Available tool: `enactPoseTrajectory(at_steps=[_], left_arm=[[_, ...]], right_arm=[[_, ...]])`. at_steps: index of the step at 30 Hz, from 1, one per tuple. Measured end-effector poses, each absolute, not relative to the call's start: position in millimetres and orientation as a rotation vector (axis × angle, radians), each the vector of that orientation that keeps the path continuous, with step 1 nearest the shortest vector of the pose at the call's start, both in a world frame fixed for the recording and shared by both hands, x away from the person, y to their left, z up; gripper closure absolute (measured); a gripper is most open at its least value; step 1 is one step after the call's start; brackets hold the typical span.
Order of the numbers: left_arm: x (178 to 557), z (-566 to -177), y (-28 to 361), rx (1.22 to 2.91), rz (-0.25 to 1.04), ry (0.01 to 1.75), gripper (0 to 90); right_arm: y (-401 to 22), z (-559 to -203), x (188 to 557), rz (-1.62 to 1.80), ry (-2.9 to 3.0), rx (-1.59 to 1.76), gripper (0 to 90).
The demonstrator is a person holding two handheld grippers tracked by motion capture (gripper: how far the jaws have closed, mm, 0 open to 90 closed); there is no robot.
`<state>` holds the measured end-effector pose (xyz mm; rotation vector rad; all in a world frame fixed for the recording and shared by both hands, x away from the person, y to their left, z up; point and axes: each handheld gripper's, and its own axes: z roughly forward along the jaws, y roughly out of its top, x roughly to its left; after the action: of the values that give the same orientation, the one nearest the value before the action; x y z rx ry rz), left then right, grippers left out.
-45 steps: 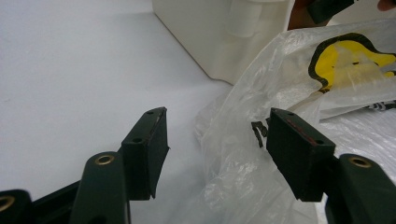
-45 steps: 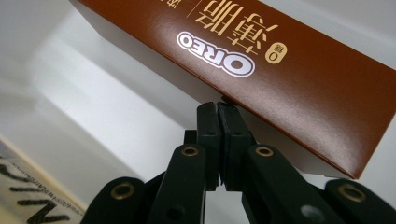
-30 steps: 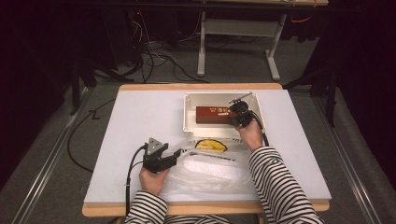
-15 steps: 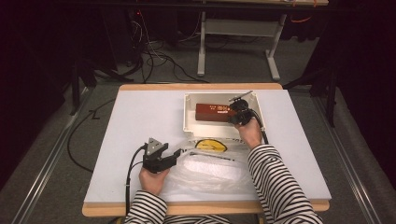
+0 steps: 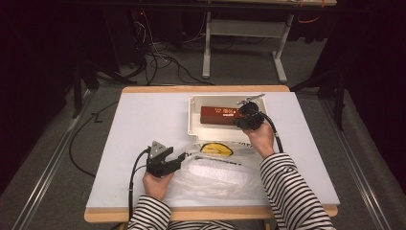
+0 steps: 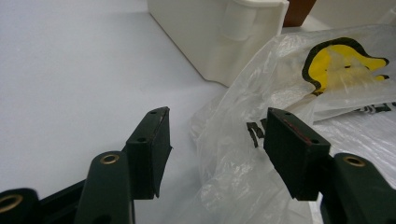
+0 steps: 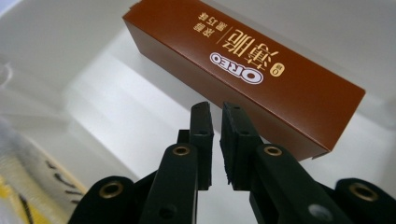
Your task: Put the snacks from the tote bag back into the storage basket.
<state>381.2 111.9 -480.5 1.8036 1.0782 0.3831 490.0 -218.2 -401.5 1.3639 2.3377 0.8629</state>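
In the white tray (image 5: 195, 125) near the far right corner of the surface (image 5: 143, 124), a brown Oreo box (image 7: 243, 70) lies flat on its long side, running along the tray's far wall. The right gripper (image 5: 250, 120) hangs over the box's right end, and in the right gripper view its fingers (image 7: 205, 135) point down at the tray floor just in front of the box; the jaws have just been opening and now stand a narrow slit apart, with nothing between them and no contact with the box. Just beyond the tray's near wall, a clear plastic bag (image 5: 215, 170) with a yellow and black print lies crumpled toward the near edge of the surface. The left gripper (image 5: 165, 163) rests low at the bag's left end, near the near edge, its fingers (image 6: 152, 144) spread wide. In the left gripper view a fold of the bag's film rises between them, close to the right finger, but the pads do not press on it. A striped sleeve (image 5: 292, 191) covers the right forearm.
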Motion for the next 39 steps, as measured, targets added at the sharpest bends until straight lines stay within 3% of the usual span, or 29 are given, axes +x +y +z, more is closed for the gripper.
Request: enactPoseTrajectory(at_steps=[39], left_arm=[[369.7, -450.5, 128.1, 1.789, 0.393, 1.045, 42.2]], right_arm=[[-277.1, -382.1, 421.4, 1.092, 2.232, 1.258, 67.0]])
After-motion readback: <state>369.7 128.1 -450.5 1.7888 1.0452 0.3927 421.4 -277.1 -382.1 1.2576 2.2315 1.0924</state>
